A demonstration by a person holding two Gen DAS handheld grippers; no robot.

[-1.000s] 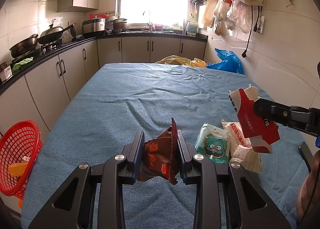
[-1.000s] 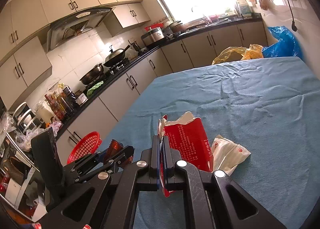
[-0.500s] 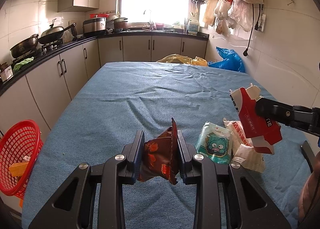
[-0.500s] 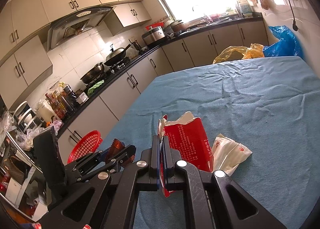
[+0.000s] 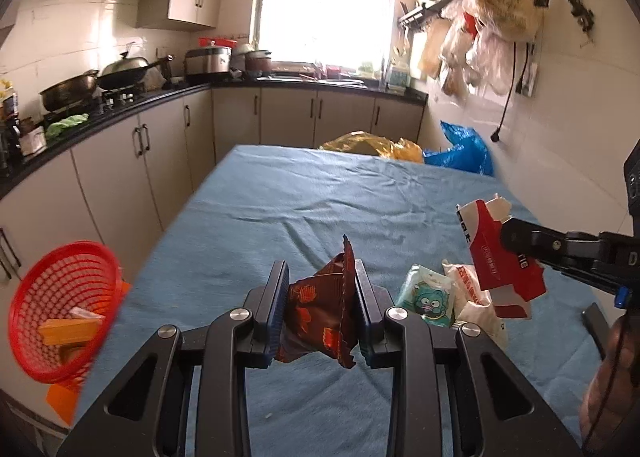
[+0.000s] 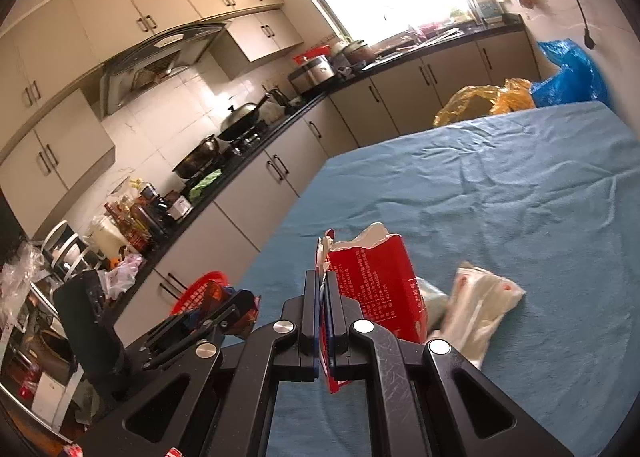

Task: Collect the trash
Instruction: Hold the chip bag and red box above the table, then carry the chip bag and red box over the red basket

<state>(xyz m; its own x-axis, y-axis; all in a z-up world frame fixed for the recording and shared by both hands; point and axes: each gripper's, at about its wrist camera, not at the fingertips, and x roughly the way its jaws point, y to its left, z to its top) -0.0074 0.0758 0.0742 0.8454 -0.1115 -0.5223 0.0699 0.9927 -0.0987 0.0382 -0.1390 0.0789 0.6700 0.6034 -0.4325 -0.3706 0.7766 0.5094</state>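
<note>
Two pieces at once: we are lifting the left gripper (image 5: 322, 305), clamped on a brown wrapper (image 5: 320, 311), up from the blue table (image 5: 280, 217) toward the red basket (image 5: 60, 309), while our right gripper (image 6: 323, 309) is pinching a red carton (image 6: 376, 289); two packets are remaining.

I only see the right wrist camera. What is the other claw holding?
Observer: The left claw is shut on a dark brown snack wrapper, which stands on edge between its fingers.
Operator: Is anything inside the red basket?
Observer: Yes, a flat orange-yellow piece lies in it.
Operator: What is hiding behind my red carton?
Observer: A teal packet with a cartoon face lies on the blue cloth, right beside the white packet.
</note>
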